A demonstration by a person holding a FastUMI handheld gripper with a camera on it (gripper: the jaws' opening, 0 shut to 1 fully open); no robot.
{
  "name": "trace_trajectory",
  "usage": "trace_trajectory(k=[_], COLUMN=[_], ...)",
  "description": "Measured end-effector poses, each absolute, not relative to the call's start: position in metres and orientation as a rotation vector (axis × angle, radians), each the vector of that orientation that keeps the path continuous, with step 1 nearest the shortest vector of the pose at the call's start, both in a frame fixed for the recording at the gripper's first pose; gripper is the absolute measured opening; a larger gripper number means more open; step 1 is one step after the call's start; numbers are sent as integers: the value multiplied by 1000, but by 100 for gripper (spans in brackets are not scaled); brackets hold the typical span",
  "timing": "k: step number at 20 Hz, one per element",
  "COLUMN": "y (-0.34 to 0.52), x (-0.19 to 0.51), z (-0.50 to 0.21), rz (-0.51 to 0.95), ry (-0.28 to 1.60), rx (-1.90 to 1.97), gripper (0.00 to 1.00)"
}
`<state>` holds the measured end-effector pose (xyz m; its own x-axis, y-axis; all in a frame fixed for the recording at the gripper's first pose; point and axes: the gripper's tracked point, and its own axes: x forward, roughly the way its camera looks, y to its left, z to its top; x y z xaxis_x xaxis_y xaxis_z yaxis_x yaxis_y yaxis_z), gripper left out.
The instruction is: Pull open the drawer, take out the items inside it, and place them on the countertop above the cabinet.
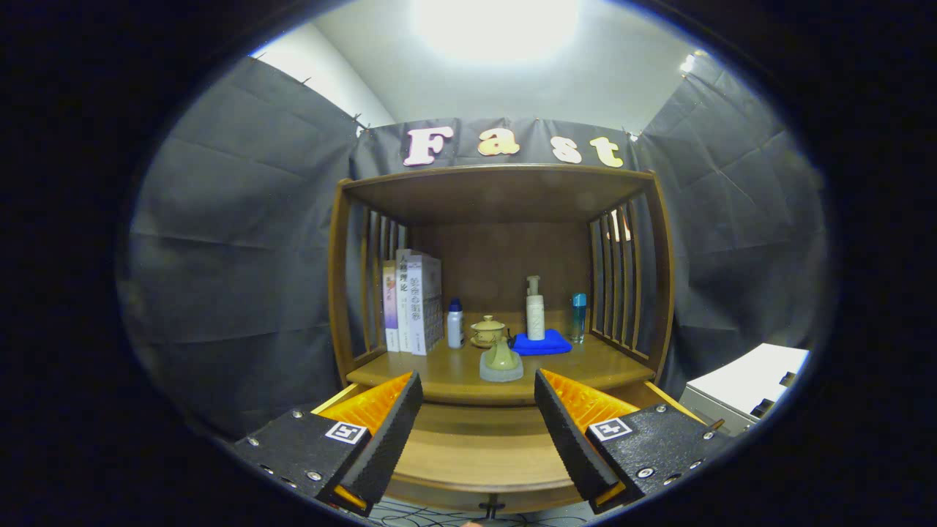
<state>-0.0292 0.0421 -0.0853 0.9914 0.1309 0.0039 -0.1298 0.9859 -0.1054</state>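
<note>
I see the cabinet (498,197) straight ahead, a wooden unit with slatted sides and a roof panel, standing against the cloth wall. Its counter (454,380) forms the floor of the open bay and carries all the visible items.

The drawer (479,457) sits below the counter. It is pulled out toward me; I see its flat wooden inside between the fingers, with a knob (492,505) on its front edge. I cannot tell whether anything lies in the parts hidden behind the fingers.

A white box (747,391) stands to the right of the cabinet, well apart from it.

The claw (477,406) is spread wide. It grips nothing; its fingers hang above the drawer, one over each side.

On the counter, at the left, the books (413,304) stand upright against the slats. Just beside them stands a white bottle (454,324) with a blue cap. A blue cloth (543,342) lies right of centre, and a pump bottle (535,311) stands upright on it. A teal bottle (578,316) stands near the right slats. A lidded teapot (487,331) sits at centre. Just ahead of it, nearest the front edge, a small vase (501,362) rests on a pale base.
</note>
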Motion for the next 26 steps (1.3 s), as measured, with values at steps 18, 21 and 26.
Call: trace_trajectory(k=[18,21,26], y=[0,0,-8], x=[-66,-62,-58], z=[-229,-238,-245], rz=[34,36,2], ry=[212,226,233], rx=[-86,-68,-86], gripper=[95,95,94])
